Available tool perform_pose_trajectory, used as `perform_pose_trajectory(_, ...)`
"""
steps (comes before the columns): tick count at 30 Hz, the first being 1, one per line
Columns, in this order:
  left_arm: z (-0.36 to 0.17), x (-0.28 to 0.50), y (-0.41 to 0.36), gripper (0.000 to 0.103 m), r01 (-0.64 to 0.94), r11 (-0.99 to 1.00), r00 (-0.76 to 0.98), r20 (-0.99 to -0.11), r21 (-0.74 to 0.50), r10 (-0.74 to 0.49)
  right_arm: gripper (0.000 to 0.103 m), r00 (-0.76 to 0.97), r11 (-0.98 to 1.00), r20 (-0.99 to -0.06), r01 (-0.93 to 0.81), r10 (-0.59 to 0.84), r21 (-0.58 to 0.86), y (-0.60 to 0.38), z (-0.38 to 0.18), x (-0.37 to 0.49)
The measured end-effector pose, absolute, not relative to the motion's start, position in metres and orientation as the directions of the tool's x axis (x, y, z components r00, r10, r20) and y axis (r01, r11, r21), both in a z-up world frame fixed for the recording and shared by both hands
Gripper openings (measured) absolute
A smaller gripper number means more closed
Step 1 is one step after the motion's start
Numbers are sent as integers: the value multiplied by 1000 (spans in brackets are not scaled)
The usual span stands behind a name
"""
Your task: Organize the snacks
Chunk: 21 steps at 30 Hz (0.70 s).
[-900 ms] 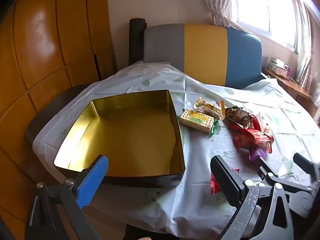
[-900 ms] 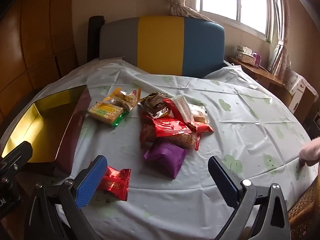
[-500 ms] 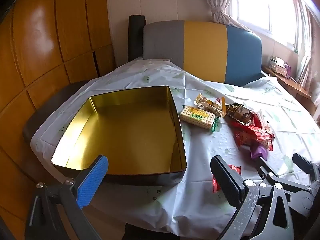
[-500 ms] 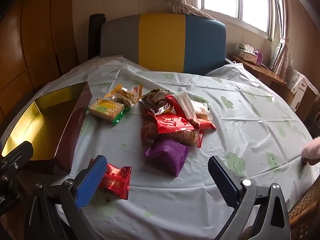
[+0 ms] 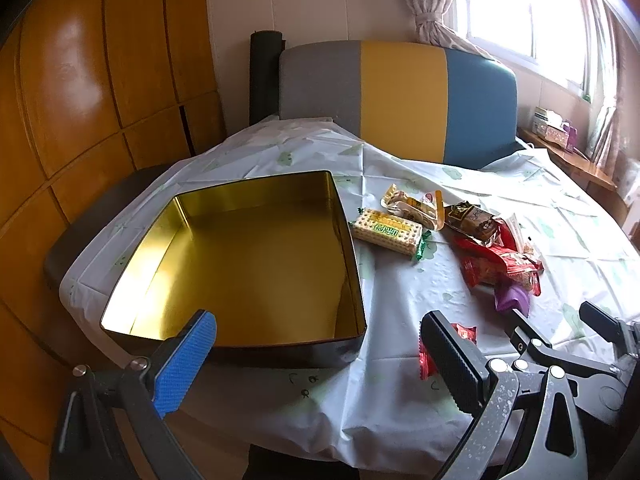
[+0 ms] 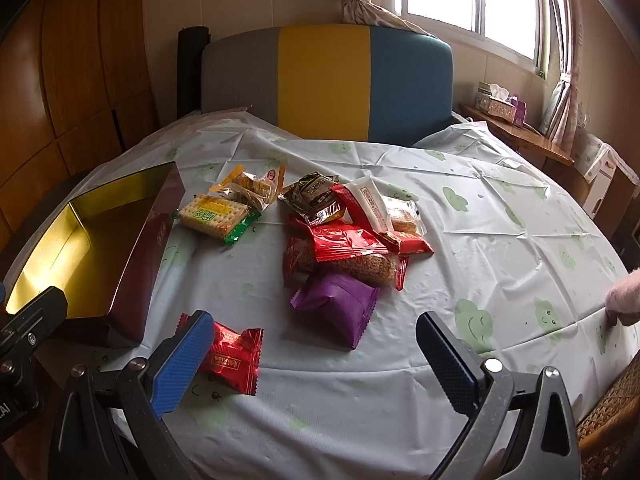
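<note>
Lying scattered — bright foil snacks (image 6: 344, 236) beside a gold-lined tin (image 5: 248, 264).

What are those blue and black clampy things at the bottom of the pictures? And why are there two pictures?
They are two grabbers, each with two fingers, that a person holds, one in each hand. A small camera sits on each, looking forward, so there are two pictures. One is from the left gripper, over an empty gold tin. The other is from the right gripper, over snacks on a tablecloth: a small red packet, a purple packet, crackers and a pile of red and brown bags. Both grabbers are wide open and hold nothing. No snack is in the tin yet.
</note>
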<state>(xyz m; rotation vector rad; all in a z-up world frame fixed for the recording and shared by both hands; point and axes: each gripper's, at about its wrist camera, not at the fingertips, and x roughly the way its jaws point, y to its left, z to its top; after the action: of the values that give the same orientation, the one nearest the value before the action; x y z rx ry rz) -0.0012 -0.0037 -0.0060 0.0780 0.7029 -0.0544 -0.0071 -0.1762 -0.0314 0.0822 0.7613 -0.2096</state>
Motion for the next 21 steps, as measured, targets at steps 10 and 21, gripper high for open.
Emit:
perform_pose_trajectory(10, -5, -3, -6, 103, 97, 994, 756, -653, 53, -39, 103, 706, 974, -689, 228, -163, 3, -179, -31, -8)
perform_pose_trajectory(21, -5, -4, -12, 103, 132, 990, 748, -660, 55, -63, 103, 707, 970, -687, 241, -166, 13, -184, -31, -8)
